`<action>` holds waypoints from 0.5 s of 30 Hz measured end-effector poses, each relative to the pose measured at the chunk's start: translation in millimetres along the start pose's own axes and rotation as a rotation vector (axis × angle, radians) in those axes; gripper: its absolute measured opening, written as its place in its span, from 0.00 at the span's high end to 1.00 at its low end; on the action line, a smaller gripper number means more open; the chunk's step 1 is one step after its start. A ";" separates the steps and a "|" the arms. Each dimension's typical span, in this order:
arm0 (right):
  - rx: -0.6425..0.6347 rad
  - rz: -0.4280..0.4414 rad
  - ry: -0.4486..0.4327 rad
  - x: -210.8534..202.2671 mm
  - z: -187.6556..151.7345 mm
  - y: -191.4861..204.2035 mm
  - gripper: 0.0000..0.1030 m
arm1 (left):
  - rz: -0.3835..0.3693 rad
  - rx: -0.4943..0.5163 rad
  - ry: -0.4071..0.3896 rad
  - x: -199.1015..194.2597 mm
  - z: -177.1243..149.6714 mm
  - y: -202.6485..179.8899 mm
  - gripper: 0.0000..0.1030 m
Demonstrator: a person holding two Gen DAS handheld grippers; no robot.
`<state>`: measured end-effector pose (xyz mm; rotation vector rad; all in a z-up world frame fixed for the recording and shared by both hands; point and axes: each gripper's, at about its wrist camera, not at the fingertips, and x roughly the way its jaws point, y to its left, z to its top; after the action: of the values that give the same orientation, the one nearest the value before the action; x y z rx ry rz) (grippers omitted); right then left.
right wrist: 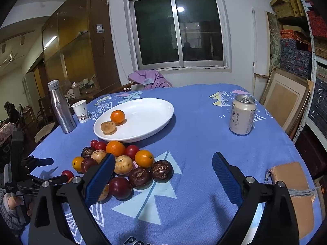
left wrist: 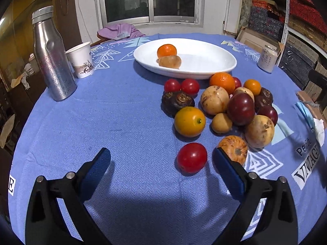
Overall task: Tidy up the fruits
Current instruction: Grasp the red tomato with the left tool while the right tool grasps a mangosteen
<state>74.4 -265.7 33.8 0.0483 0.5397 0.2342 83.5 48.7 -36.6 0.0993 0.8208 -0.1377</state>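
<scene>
A white oval plate (left wrist: 204,61) (right wrist: 147,110) at the far side of the blue tablecloth holds an orange (left wrist: 166,51) and a brownish fruit (left wrist: 170,61). In front of it lies a pile of fruits (left wrist: 220,106) (right wrist: 122,163): oranges, red tomatoes, tan round fruits, dark purple ones and brown water chestnuts. My left gripper (left wrist: 161,155) is open low over the cloth. A red tomato (left wrist: 192,157) lies between its fingers, close to the right one and untouched. My right gripper (right wrist: 163,157) is open and empty, just right of the pile, with two dark chestnuts (right wrist: 151,173) showing between its fingers.
A steel bottle (left wrist: 52,57) and a paper cup (left wrist: 80,60) stand at the far left. A drink can (right wrist: 242,115) stands at the far right. A brown case (right wrist: 292,194) lies at the table's right edge. A chair with purple cloth (right wrist: 149,78) is behind the table.
</scene>
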 end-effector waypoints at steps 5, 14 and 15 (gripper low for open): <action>0.001 0.000 0.008 1.8 -0.3 -0.1 0.06 | 0.024 0.051 0.009 4.1 1.2 -6.6 0.05; 0.002 0.004 0.012 1.9 -0.6 -0.7 0.06 | -0.072 0.099 0.038 12.1 1.3 -17.4 0.47; 0.002 0.005 0.013 1.9 -0.6 -0.7 0.06 | -0.088 0.093 0.043 13.5 1.6 -16.8 0.52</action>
<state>75.8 -265.9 32.3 0.0503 0.5524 0.2393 91.1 30.7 -46.0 0.1544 0.8618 -0.2573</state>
